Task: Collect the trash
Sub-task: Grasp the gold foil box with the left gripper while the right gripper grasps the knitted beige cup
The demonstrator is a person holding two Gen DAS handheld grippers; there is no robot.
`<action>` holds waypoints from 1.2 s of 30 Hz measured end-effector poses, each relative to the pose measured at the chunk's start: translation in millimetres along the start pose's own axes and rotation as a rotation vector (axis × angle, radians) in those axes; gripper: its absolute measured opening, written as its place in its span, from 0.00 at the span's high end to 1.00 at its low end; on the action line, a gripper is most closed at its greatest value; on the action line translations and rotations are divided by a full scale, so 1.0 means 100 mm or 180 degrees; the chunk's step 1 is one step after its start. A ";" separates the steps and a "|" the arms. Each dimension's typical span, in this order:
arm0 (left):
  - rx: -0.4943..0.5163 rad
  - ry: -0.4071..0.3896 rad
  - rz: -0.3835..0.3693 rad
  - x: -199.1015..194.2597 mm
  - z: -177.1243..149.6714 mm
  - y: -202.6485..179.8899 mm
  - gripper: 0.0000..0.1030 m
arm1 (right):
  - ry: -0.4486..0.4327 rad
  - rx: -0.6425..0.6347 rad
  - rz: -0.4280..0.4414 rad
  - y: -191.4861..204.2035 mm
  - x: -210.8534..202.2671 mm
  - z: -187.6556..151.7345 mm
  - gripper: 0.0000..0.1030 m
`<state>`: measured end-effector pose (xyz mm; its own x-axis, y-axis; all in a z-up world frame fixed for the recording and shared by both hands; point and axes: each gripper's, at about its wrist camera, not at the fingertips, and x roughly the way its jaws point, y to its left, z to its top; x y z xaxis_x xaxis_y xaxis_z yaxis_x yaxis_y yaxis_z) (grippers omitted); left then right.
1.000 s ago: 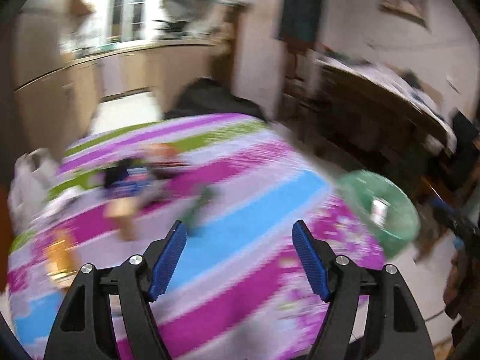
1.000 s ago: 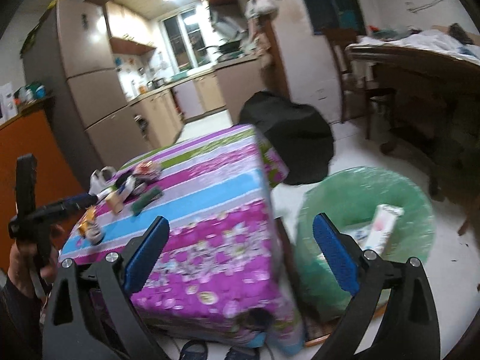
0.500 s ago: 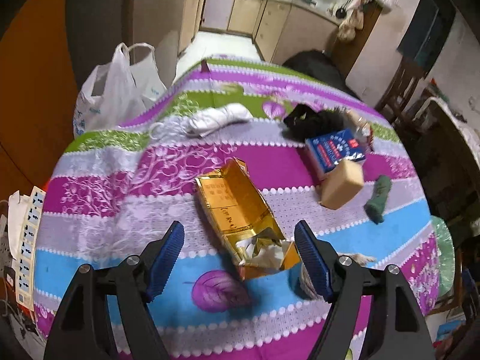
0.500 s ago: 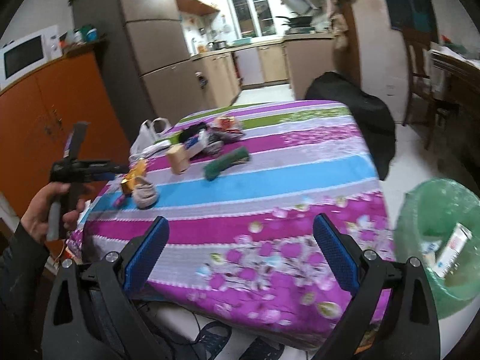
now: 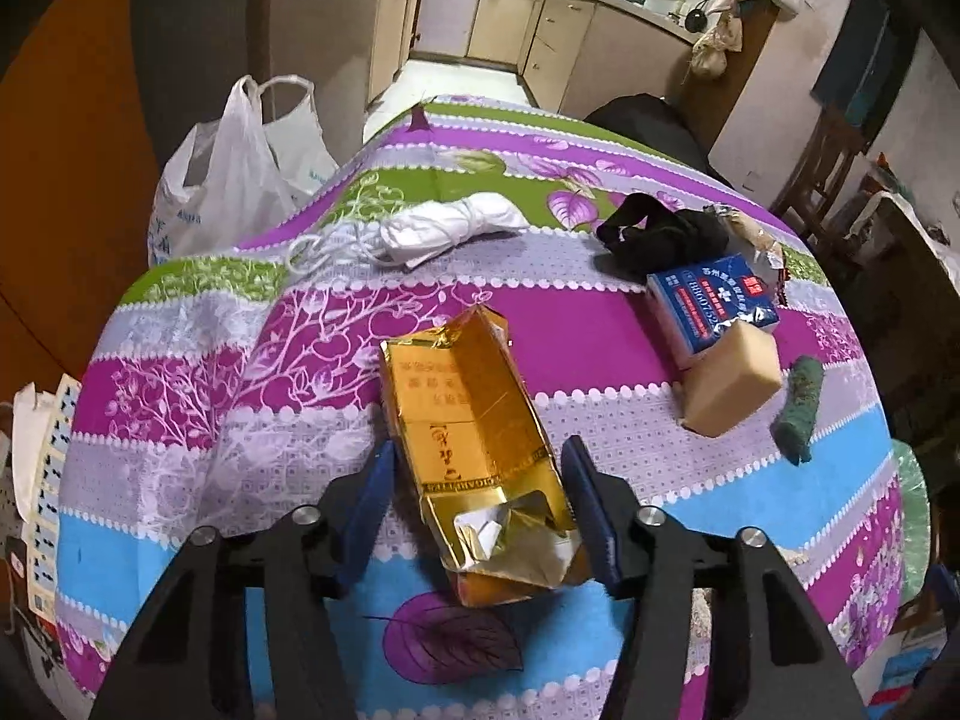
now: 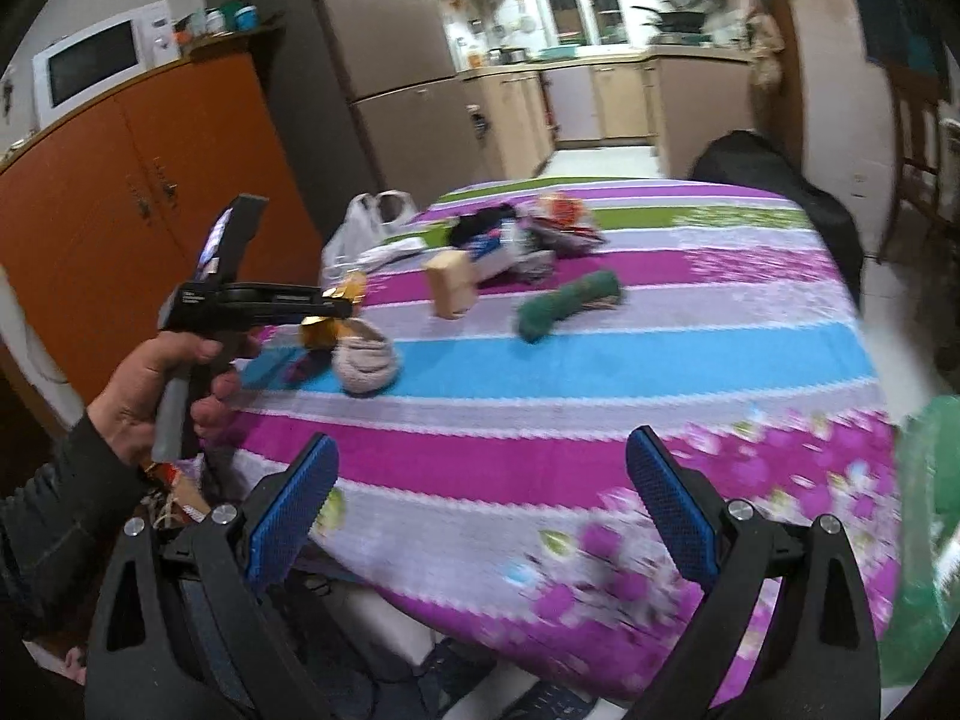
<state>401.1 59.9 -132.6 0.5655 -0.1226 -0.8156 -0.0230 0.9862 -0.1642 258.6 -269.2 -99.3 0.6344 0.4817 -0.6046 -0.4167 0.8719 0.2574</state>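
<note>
On the table a torn foil packet lies nearest the camera in the left wrist view. Right of it sits a block against a printed box, with a rolled cloth further right. A plastic bag stands behind the table's left edge.

A desk under a striped purple, blue and green cloth carries a torn gold packet. Beyond the packet lie white cloth, black fabric, a blue box, a tan block and a green roll.
</note>
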 end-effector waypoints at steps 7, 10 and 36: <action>0.0107 -0.0202 -0.0052 -0.15 -0.06 -0.02 0.57 | 0.0217 -0.0218 0.0465 0.34 0.53 0.20 0.32; 0.0060 -0.0280 -0.0091 -0.23 -0.07 0.03 0.58 | 0.0340 -0.0309 0.0577 0.49 0.82 0.29 0.35; 0.0078 -0.0523 -0.0252 -0.52 -0.17 -0.02 0.59 | 0.0116 -0.0439 -0.0202 0.59 0.91 0.48 0.60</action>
<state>358.2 62.1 -99.1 0.6919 -0.1820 -0.6987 0.0459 0.9768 -0.2090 323.1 -170.3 -102.5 0.6393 0.4202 -0.6440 -0.4636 0.8788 0.1132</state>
